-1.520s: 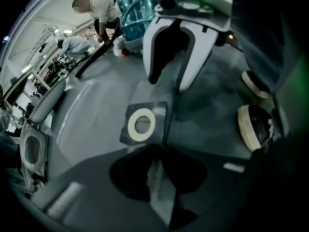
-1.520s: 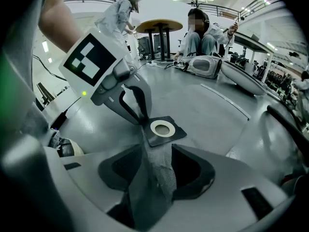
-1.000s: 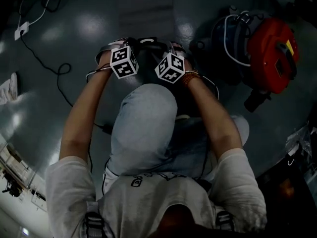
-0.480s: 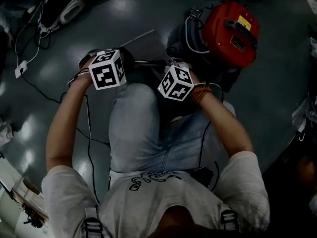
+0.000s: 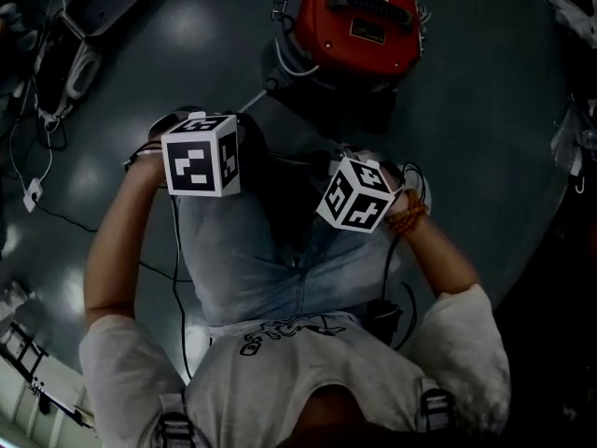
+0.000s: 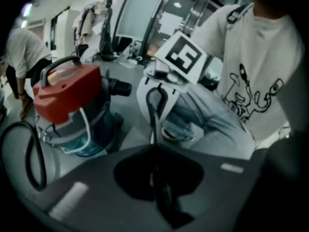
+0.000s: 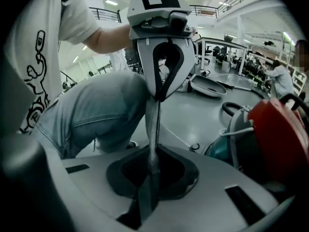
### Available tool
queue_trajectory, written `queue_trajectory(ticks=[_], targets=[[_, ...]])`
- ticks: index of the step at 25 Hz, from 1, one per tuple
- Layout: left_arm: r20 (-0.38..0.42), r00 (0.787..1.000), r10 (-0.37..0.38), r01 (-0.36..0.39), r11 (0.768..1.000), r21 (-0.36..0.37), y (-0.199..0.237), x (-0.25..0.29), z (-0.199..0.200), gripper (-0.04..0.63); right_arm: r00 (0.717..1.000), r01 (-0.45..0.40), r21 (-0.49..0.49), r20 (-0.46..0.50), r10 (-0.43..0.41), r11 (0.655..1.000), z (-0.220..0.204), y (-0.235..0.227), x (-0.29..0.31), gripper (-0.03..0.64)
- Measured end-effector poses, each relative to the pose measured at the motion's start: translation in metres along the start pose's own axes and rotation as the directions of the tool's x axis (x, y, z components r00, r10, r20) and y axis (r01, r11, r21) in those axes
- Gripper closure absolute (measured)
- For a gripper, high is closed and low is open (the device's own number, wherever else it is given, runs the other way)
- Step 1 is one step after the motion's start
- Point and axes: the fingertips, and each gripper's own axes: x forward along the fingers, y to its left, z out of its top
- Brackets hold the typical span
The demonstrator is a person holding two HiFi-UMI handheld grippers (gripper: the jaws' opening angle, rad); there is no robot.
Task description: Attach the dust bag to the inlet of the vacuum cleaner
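Note:
The dust bag [image 7: 153,129], a flat grey sheet, hangs edge-on between my two grippers above the person's knees. My left gripper [image 6: 159,190] is shut on one edge of it. My right gripper [image 7: 148,190] has its jaws closing on the opposite edge, which is pinched between them. Each gripper faces the other: the right gripper [image 6: 159,93] shows in the left gripper view, and the left gripper [image 7: 161,86] in the right gripper view. The red-topped vacuum cleaner [image 5: 359,21] stands on the floor just ahead, its black inlet [image 6: 120,87] pointing towards the bag.
A black hose [image 6: 29,153] loops beside the vacuum cleaner's grey body [image 6: 72,129]. Cables [image 5: 37,91] and equipment lie on the floor at the left. The person's bent leg in jeans [image 5: 252,250] is under the grippers. Other people stand far off [image 6: 21,57].
Both grippers have come up from the floor and spread a little apart. The bag no longer lies flat on the floor. The vacuum cleaner has shifted from the right to straight ahead in the head view.

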Motion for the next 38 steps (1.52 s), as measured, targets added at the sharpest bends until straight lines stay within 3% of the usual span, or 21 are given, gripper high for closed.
queue_trajectory(ticks=[5, 9, 16, 22, 26, 30, 35, 38], targets=[[-0.053, 0.996, -0.075, 0.077, 0.996, 0.037, -0.004, 0.015, 0.018, 0.575, 1.0, -0.03, 0.023, 0.009, 0.03, 0.999, -0.019, 0.011, -0.013, 0.586], [-0.008, 0.998, -0.065, 0.066, 0.996, 0.061, 0.009, 0.029, 0.046, 0.575, 0.999, 0.018, 0.027, -0.041, -0.017, 0.999, -0.046, 0.005, -0.038, 0.586], [0.101, 0.993, 0.064, -0.073, 0.994, 0.087, 0.05, 0.062, 0.117, 0.575, 0.976, 0.188, 0.105, -0.132, -0.174, 0.977, -0.116, -0.032, -0.088, 0.588], [0.165, 0.963, 0.212, -0.226, 0.972, 0.071, 0.077, 0.065, 0.161, 0.577, 0.927, 0.34, 0.076, -0.196, -0.321, 0.937, -0.142, -0.068, -0.132, 0.588], [0.141, 0.957, 0.253, -0.267, 0.959, 0.092, 0.082, 0.059, 0.158, 0.577, 0.924, 0.354, 0.058, -0.177, -0.339, 0.933, -0.137, -0.076, -0.13, 0.586], [0.11, 0.934, 0.34, -0.351, 0.929, 0.113, 0.092, 0.057, 0.154, 0.575, 0.913, 0.384, 0.041, -0.163, -0.373, 0.922, -0.137, -0.083, -0.122, 0.586], [0.135, 0.914, 0.383, -0.396, 0.914, 0.089, 0.095, 0.061, 0.149, 0.574, 0.899, 0.405, -0.007, -0.178, -0.4, 0.914, -0.136, -0.083, -0.122, 0.586], [0.126, 0.896, 0.426, -0.441, 0.886, 0.143, 0.097, 0.057, 0.157, 0.575, 0.91, 0.392, 0.036, -0.161, -0.382, 0.919, -0.142, -0.082, -0.119, 0.586]])
